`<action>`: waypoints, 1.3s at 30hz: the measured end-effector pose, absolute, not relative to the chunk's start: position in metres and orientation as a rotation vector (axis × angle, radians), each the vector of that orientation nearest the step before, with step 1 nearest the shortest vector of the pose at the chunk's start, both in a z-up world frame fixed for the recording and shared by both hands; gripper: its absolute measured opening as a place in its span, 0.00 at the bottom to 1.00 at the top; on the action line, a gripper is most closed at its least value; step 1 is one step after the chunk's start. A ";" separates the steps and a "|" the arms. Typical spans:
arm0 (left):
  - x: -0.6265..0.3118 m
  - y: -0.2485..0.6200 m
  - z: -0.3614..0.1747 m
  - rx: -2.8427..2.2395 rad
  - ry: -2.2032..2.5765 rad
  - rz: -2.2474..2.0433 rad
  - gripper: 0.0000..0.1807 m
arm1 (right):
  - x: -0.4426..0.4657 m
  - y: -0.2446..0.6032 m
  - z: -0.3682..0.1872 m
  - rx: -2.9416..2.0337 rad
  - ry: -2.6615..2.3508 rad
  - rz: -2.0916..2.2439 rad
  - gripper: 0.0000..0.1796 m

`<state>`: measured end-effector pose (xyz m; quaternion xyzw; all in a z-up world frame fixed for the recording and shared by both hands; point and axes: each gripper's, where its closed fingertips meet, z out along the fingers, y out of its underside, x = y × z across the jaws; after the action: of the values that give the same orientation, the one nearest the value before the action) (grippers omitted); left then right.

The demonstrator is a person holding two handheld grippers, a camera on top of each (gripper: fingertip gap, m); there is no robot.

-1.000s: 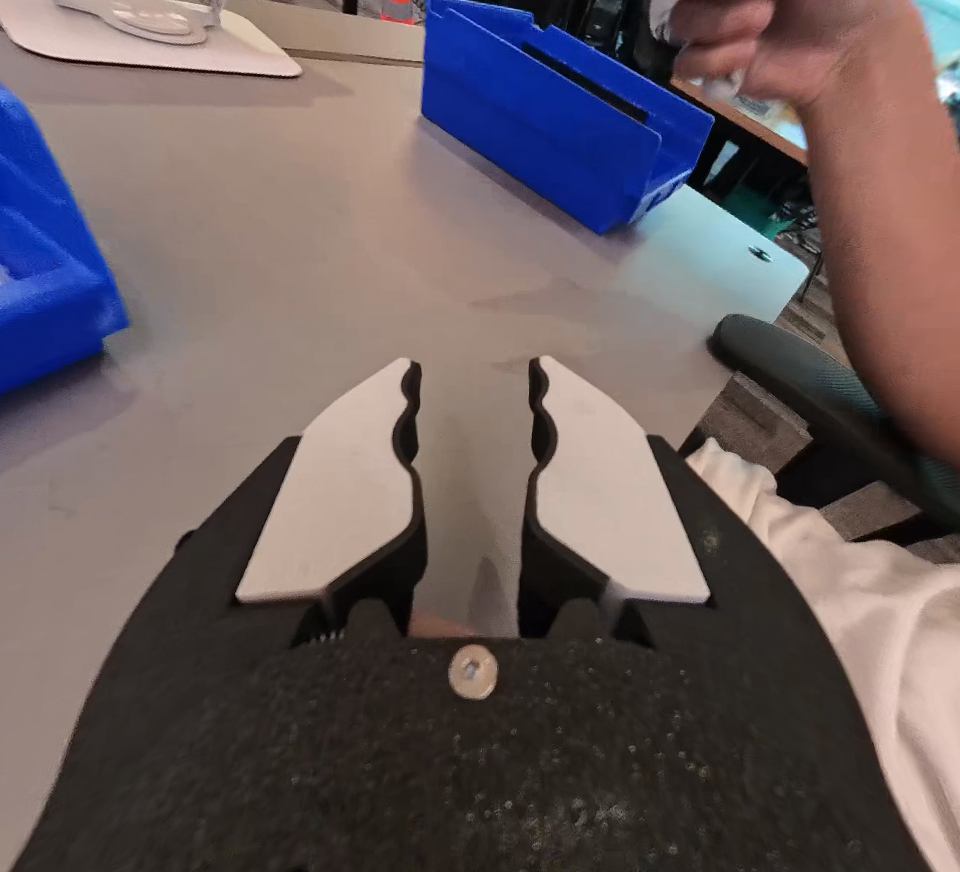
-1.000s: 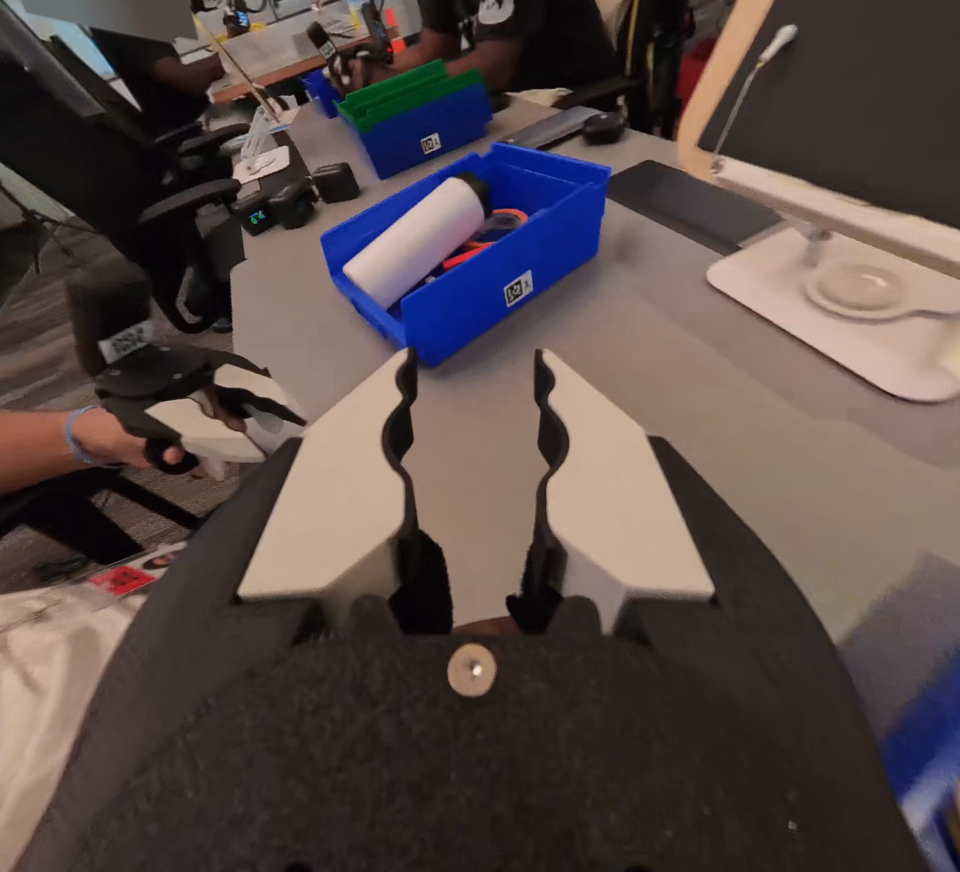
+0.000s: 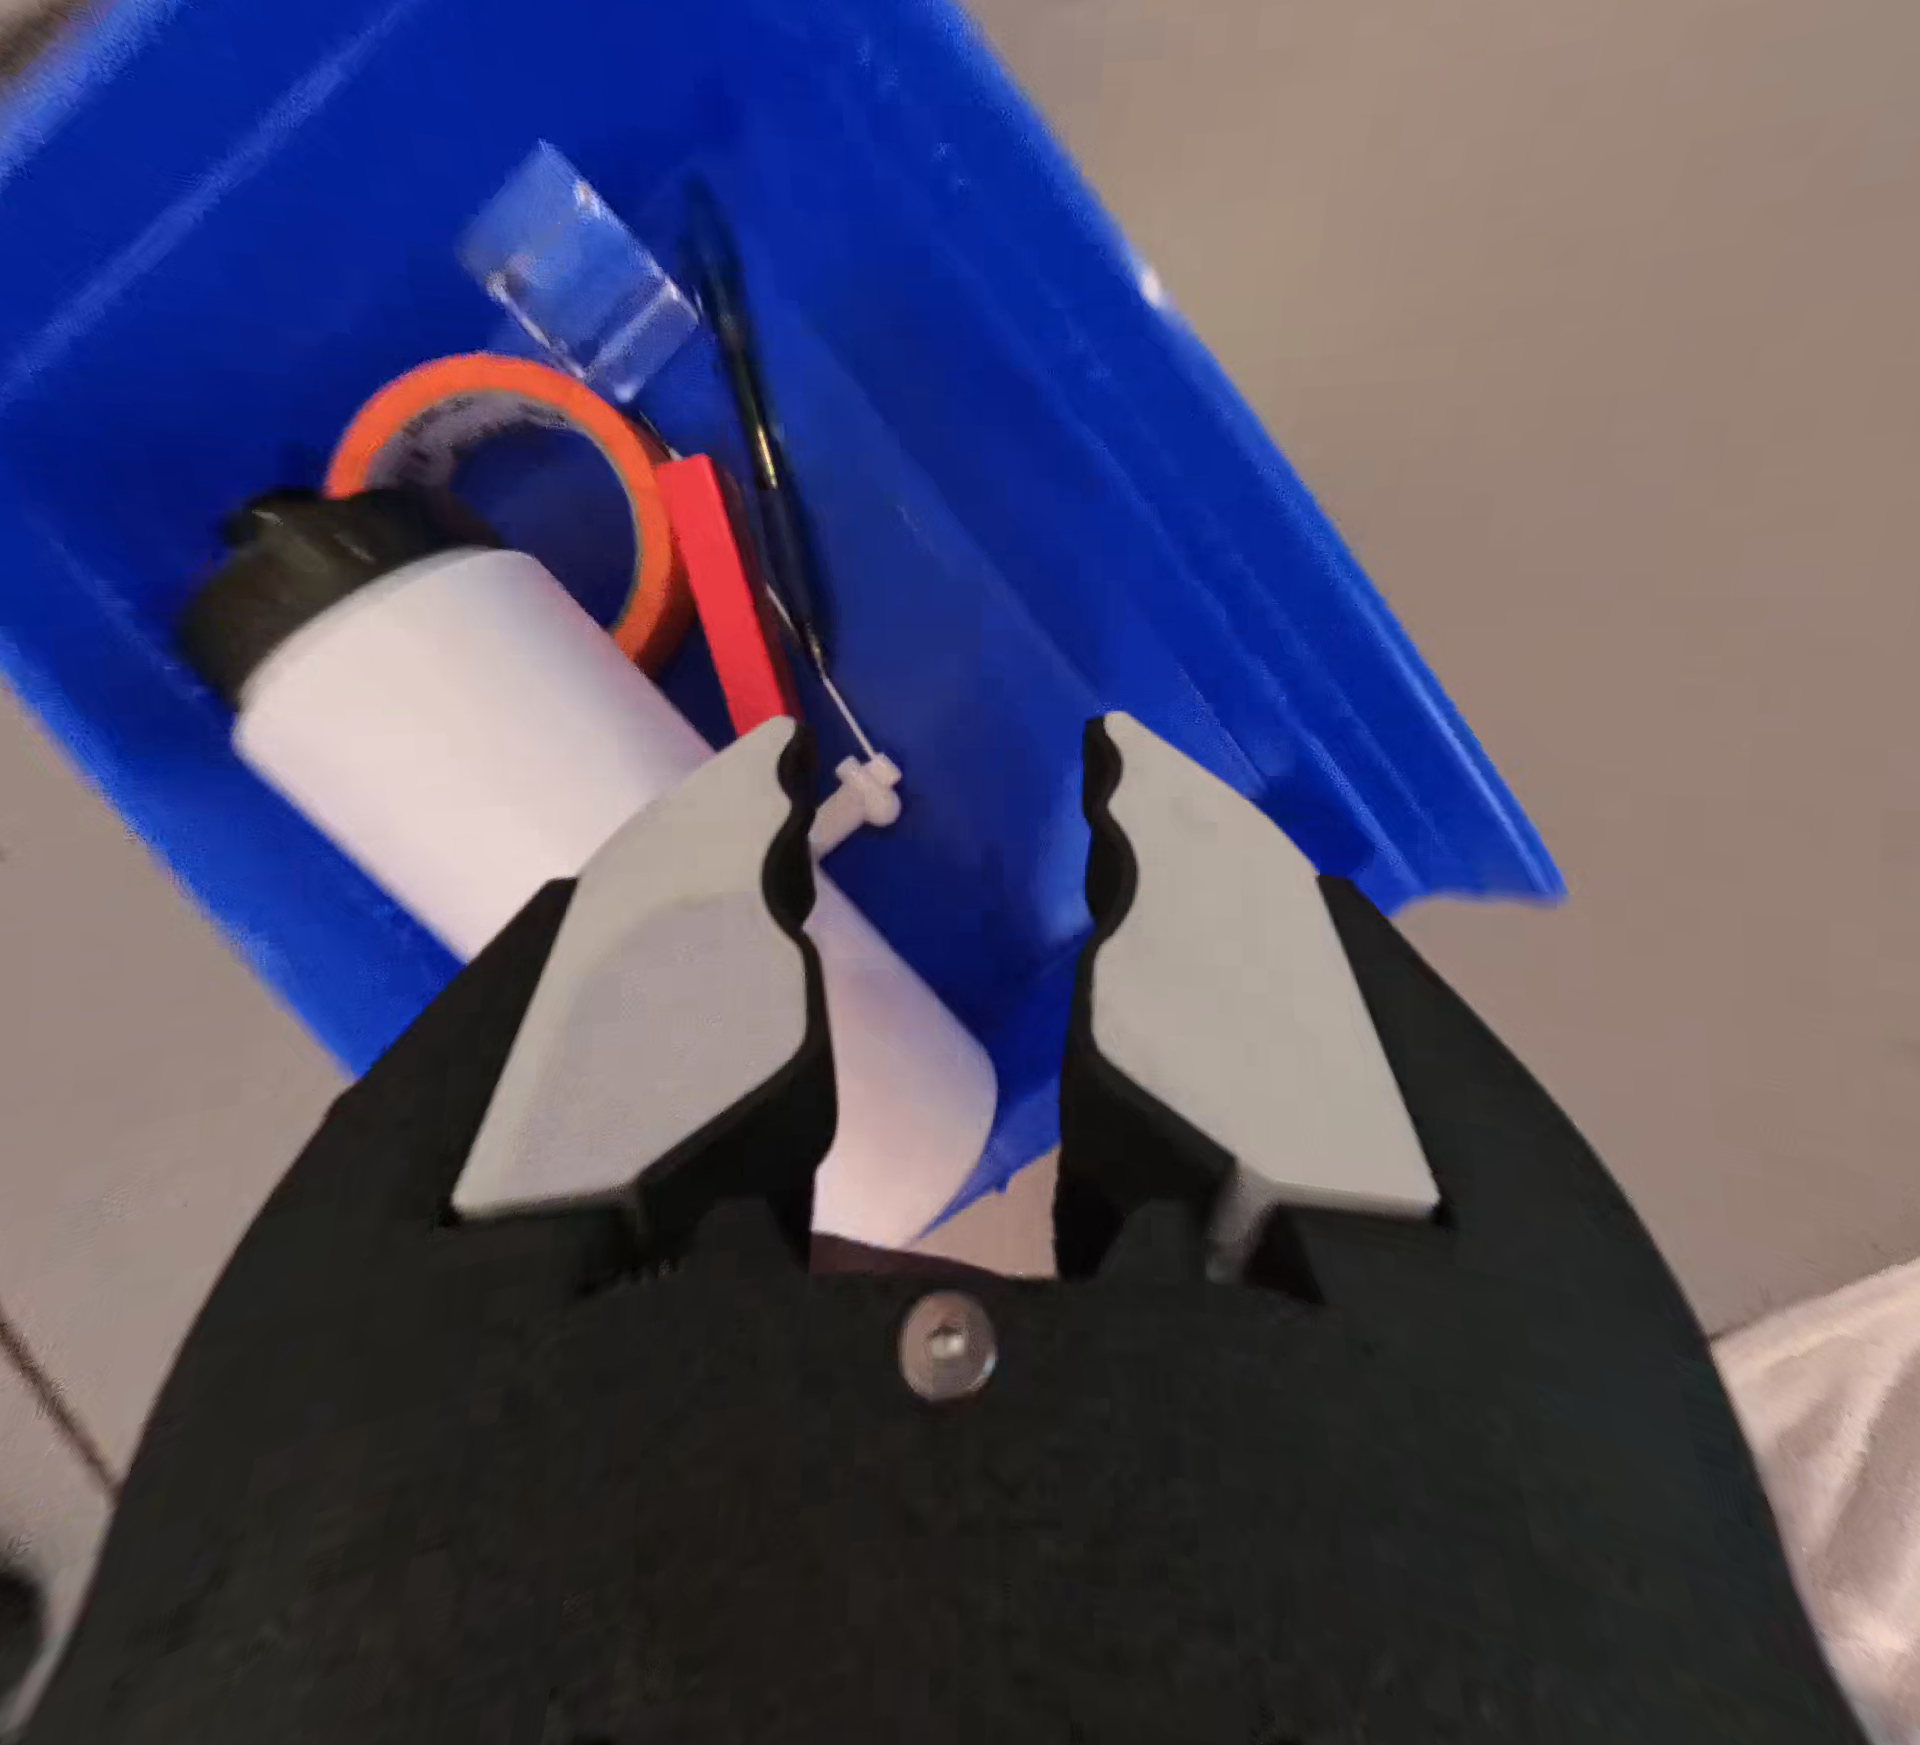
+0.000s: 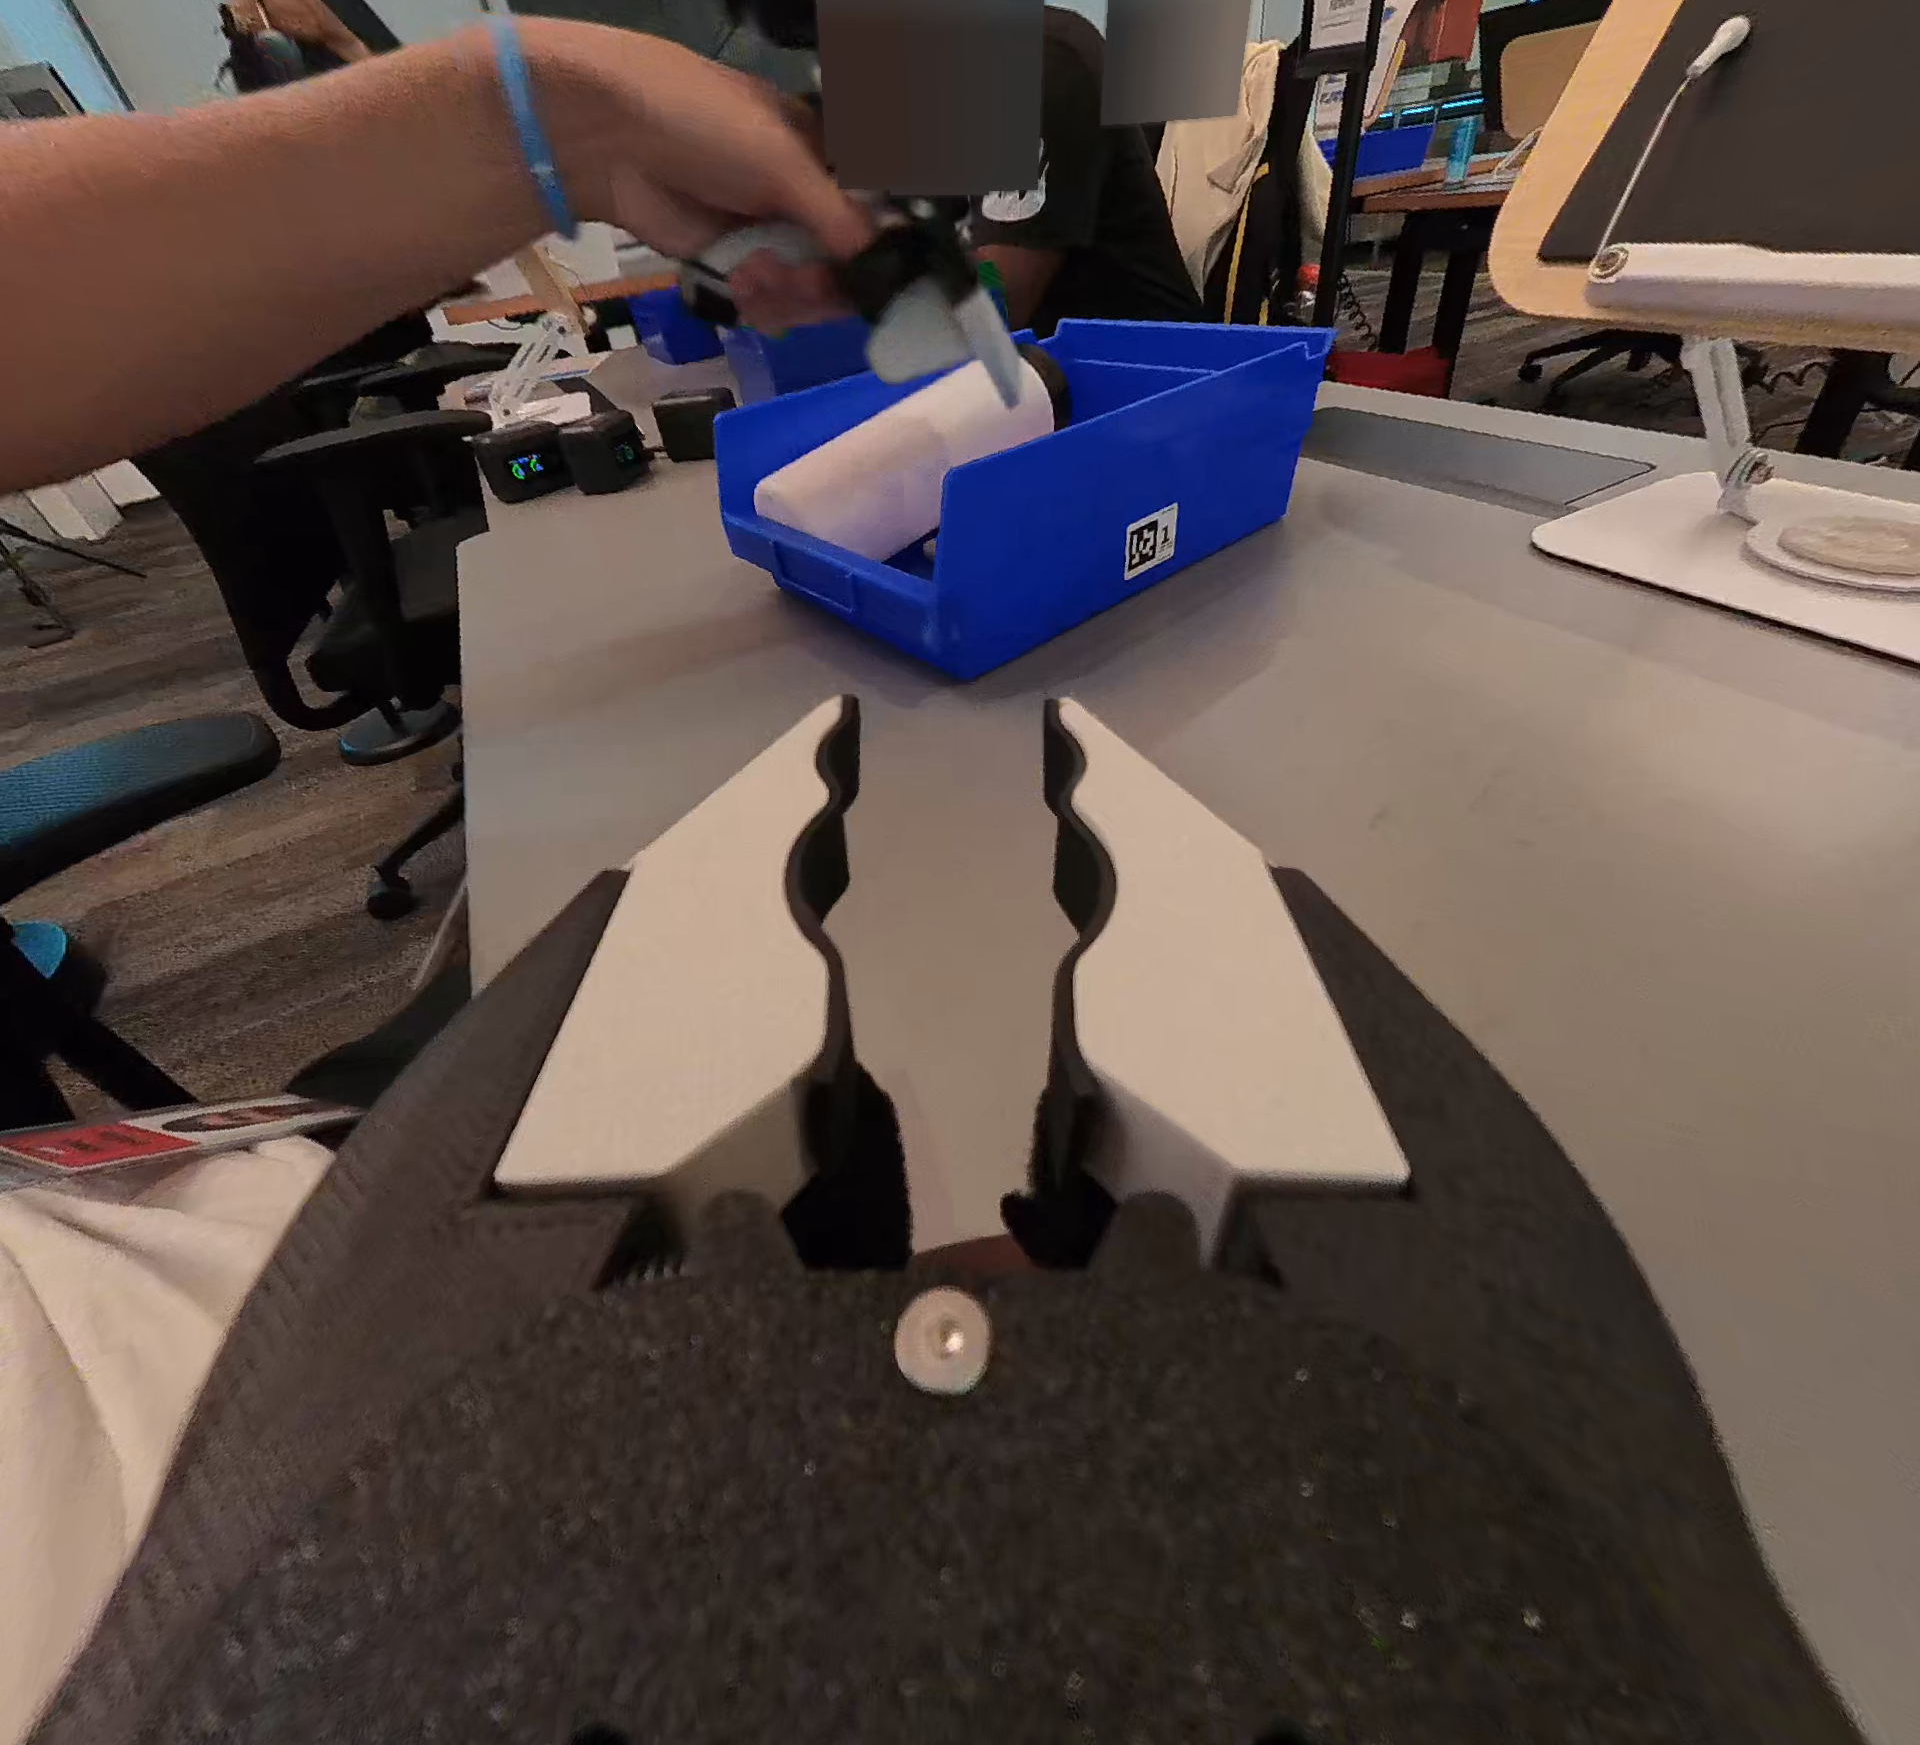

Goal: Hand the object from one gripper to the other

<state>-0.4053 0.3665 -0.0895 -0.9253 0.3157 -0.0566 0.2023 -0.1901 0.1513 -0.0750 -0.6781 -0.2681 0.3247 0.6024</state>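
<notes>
Right tool [image 4: 951, 719]: hovering low over the grey counter [image 4: 1455, 864] near its front edge, fingers standing parted with bare counter showing between them, gripping nothing. Blue bin [image 4: 1039, 552]: sitting farther in on the counter, toward the left edge, a square coded sticker [image 4: 1151, 540] showing on its long side wall. Left tool [image 3: 940, 739]: hanging over the open top of the blue bin [image 3: 987, 261], pointing down into it, fingers standing wide apart and closing on nothing; in the right wrist view the same left tool [image 4: 956, 345] is appearing blurred above the bin, carried by a hand [image 4: 686, 157] wearing a blue wristband [image 4: 530, 126]. White bottle [image 3: 468, 739] with black cap [image 3: 291, 573]: lying on its side in the bin, its near end propped on the bin's low front wall; whether the left tool is touching it cannot be told. Orange tape roll [image 3: 509, 469]: leaning beside the bottle's cap end. Red bar [image 3: 727, 594]: lying just beside the tape roll. Black cable tie [image 3: 758, 428] and white cable tie [image 3: 857, 786]: lying along the bin floor beside the red bar. Clear plastic piece [image 3: 582, 282]: resting at the bin's far end. White stand base [image 4: 1745, 552]: sitting at the counter's far right corner.
</notes>
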 end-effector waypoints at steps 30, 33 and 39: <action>-0.434 0.412 -0.161 -2.850 0.672 0.468 0.27 | -0.210 0.139 -0.088 -1.609 -0.726 0.804 0.20; -0.429 0.401 -0.171 -2.898 0.688 0.453 0.34 | -0.214 0.136 -0.090 -1.612 -0.751 0.803 0.20; -0.422 0.395 -0.173 -2.879 0.778 0.485 0.39 | -0.221 0.131 -0.093 -1.614 -0.786 0.810 0.20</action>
<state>-0.4217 0.3953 -0.1731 -0.9511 0.2571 0.1603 0.0602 -0.2207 0.1314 -0.0928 -0.6827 -0.3325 0.3426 0.5531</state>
